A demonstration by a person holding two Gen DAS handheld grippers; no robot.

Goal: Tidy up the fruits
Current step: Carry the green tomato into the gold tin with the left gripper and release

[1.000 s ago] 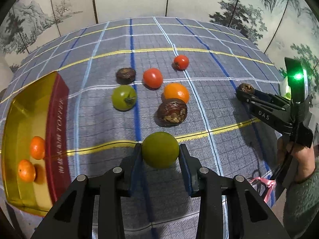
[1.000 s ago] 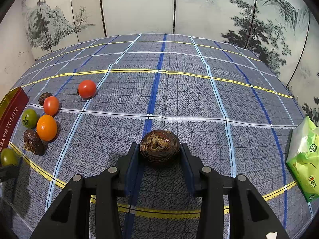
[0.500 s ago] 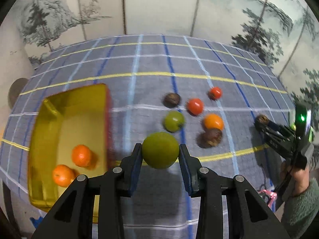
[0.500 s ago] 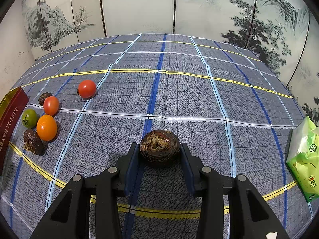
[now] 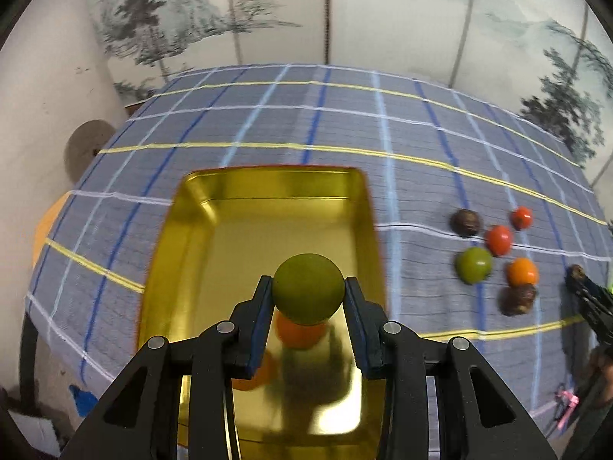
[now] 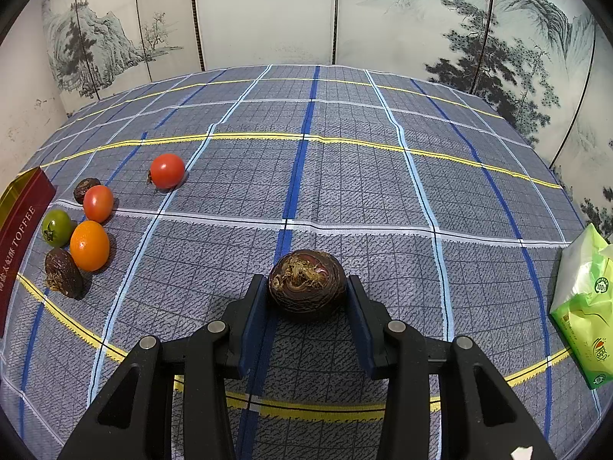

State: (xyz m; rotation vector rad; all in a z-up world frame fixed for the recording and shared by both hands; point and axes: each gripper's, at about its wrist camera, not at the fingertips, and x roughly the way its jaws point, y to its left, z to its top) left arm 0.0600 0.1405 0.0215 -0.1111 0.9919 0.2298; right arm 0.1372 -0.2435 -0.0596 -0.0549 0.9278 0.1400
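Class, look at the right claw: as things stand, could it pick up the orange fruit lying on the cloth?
Probably not yet. The right claw is shut on a brown fruit, so it has no free grip, though the orange fruit lies uncovered.

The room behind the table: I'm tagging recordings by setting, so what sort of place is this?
Probably an indoor room arranged for recording rather than a working kitchen: a folding screen painted with ink landscapes closes off the back, and a plaid tablecloth covers a table holding only fruit, a gold tin and a green tissue pack.

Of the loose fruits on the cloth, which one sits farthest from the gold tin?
The small red tomato. It lies alone at the far end of the cluster, beyond the other red tomato, farthest from the gold tin.
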